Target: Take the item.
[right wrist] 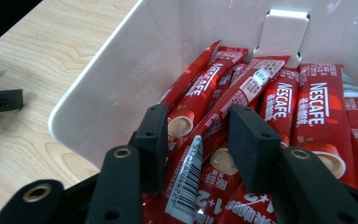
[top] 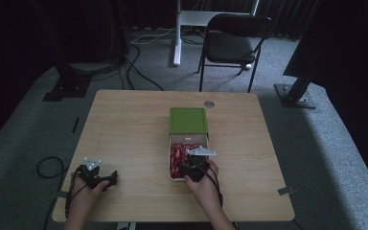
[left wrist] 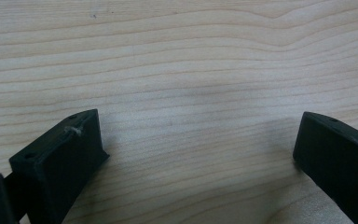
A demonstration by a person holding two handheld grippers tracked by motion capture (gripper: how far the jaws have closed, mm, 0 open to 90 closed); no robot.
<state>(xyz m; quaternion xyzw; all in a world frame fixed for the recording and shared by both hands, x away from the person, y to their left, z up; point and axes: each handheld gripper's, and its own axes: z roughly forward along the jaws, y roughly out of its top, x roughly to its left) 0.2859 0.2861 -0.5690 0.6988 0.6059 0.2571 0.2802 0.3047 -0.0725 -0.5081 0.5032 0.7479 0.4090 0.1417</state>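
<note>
— Why is your right hand down inside the white box [top: 168,158]?

— That's where the coffee sticks [right wrist: 242,93] lie, packed side by side lengthways against its far wall. I've sunk my right gripper [right wrist: 198,140] among them so that one stick runs up between its fingers [right wrist: 254,144]. They are half closed around it, but I can't tell whether the pads press on the foil yet, so I'd not call it a grip. Going in along the sticks, rather than across, seems the sensible way: the fingers can close on one narrow sachet without bunching its neighbours.

— And the green lid [top: 188,120]?

— It sits just beyond the box, at its far end and touching it, as a sleeve slid back to leave the tray open.

— What do the sticks feel like, would you say?

— Thin, glossy red foil tubes, flat and slippery, with white print and a barcode strip. I judge they'd crumple easily and slide over each other. The box is smooth white card with a rounded near corner and a tab slotted into its far wall.

— Your other hand?

— My left gripper [top: 95,175] rests on the desk [top: 124,124], well to the left of the box, fingers [left wrist: 58,158] spread wide with nothing but pale wood grain between them. It's parked clear, I think, so the right has room.
</note>
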